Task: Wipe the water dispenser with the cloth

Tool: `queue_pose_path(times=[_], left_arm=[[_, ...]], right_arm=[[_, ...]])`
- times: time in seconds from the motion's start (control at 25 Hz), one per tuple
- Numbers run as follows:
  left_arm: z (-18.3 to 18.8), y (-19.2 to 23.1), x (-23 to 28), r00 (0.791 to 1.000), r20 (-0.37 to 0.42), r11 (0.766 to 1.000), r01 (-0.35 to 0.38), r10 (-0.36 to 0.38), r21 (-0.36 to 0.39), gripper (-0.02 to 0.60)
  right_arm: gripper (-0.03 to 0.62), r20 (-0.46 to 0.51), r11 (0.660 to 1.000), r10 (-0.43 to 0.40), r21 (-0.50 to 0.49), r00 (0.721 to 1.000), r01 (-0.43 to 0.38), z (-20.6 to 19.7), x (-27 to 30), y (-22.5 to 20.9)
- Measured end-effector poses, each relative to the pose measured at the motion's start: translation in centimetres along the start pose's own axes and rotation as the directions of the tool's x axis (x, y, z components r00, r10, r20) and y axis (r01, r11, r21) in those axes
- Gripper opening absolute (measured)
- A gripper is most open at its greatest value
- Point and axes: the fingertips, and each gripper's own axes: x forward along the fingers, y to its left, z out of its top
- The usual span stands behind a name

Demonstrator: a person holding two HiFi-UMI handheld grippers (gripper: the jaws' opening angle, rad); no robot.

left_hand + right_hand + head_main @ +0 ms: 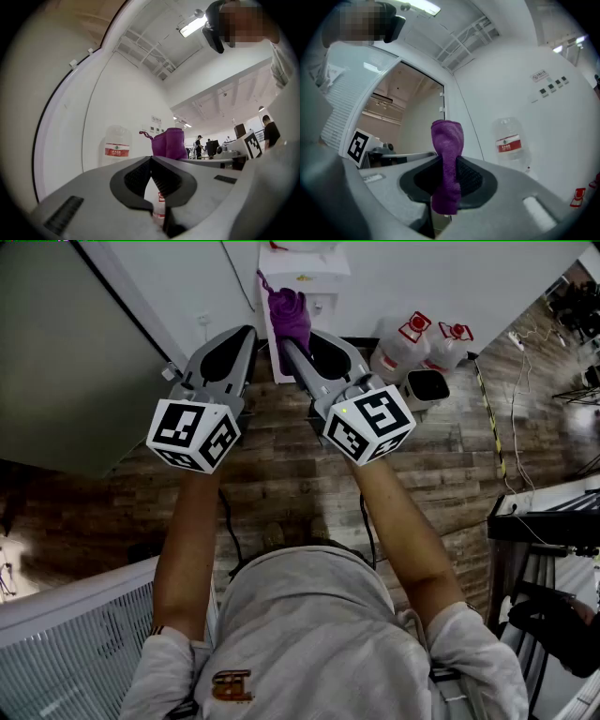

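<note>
The head view cuts off the water dispenser (314, 282) at its top edge. My right hand-held gripper (449, 161) pinches the purple cloth (447, 140) right in front of the dispenser. Whether they touch, I can't tell. The left hand-held gripper (151, 159) is closed and empty. Only the gripper views show a red-labelled bottle (512, 143).

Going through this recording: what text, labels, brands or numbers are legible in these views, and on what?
Nothing reads clearly.
Water jug, red label: print too small to read.
Wall signs: blurred, unreadable.
Shirt logo: unreadable.
Marker cubes: black-and-white square patterns only, no words.
</note>
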Motion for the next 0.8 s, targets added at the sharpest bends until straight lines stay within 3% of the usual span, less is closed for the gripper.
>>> queue_pose_path(times=[0.32, 0.8], left_arm=[[-0.7, -0.8, 1.0, 1.0, -0.005, 1.0, -0.015, 0.015, 0.0, -0.002], [-2.1, -1.4, 2.8, 0.995, -0.03, 0.995, -0.099, 0.099, 0.016, -0.002]], right_arm=[[0.087, 0.0, 1.0, 0.03, 0.005, 1.0, -0.03, -0.1, -0.8, -0.9], [0.087, -0.017, 0.998, 0.061, 0.013, 0.998, -0.061, -0.2, -1.8, -3.6]])
